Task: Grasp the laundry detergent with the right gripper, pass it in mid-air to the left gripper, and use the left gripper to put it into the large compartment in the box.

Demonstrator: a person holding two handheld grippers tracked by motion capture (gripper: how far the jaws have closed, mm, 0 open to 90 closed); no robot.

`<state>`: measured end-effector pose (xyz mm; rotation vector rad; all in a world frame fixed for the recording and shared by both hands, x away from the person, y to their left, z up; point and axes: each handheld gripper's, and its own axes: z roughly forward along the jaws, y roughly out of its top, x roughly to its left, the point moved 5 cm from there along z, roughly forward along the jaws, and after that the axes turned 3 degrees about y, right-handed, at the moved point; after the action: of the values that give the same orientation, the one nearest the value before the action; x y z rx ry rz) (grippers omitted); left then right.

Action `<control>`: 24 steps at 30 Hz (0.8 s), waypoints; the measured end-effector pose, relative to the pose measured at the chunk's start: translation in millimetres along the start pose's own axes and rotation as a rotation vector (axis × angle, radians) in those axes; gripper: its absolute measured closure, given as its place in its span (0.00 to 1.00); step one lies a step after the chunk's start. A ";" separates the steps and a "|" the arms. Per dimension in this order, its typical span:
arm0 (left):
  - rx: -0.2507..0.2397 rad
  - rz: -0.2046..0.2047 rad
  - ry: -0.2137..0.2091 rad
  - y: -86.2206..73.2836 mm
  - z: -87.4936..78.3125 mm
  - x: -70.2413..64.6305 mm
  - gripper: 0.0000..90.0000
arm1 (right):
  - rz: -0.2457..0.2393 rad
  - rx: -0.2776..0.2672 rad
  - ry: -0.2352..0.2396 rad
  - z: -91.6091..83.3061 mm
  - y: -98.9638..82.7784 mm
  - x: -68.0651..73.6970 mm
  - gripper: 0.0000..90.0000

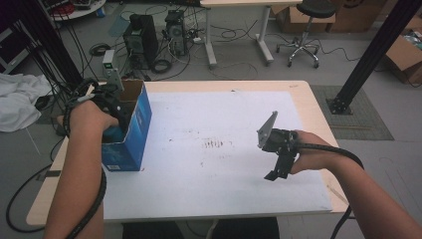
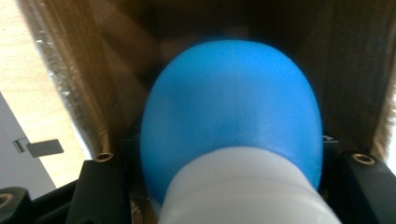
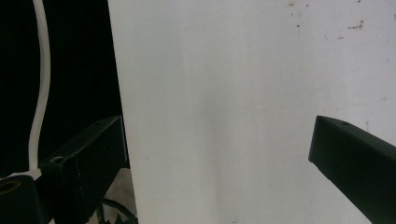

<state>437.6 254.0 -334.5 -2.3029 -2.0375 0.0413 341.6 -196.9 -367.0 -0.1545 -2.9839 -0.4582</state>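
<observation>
A blue cardboard box [image 1: 130, 130] with its top open stands at the left edge of the white mat [image 1: 219, 114]. My left gripper [image 1: 110, 107] reaches down into it. In the left gripper view, a rounded blue object with a white lower part [image 2: 231, 112] sits between the jaws, and the left gripper [image 2: 229, 163] is shut on it, with the brown inner walls of the box [image 2: 355, 70] around it. My right gripper [image 1: 275, 174] hovers over the mat's front right part, tilted down. The right gripper [image 3: 219, 154] is open with only bare mat [image 3: 233, 70] between its jaws.
The wooden table [image 1: 318, 114] shows around the mat. On the floor behind it are computer towers [image 1: 141, 37], cables, a second table's legs and a stool [image 1: 308, 30]. A black post [image 1: 368, 55] stands at the right, and white cloth [image 1: 17, 99] lies at the left.
</observation>
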 end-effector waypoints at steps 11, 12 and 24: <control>-0.014 -0.019 -0.002 1.6 5.3 0.0 0.43 | 0.001 -0.003 0.000 0.1 -0.8 1.4 0.05; -0.019 -0.030 -0.004 2.2 5.4 -0.1 0.43 | 0.002 -0.003 -0.001 0.2 -0.8 1.4 0.05; -0.024 -0.053 -0.008 0.7 4.5 0.4 0.41 | -0.006 -0.007 0.001 -0.5 -0.8 3.6 0.06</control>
<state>438.0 254.5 -339.1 -2.2646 -2.1128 0.0234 338.0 -197.5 -366.3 -0.1457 -2.9827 -0.4687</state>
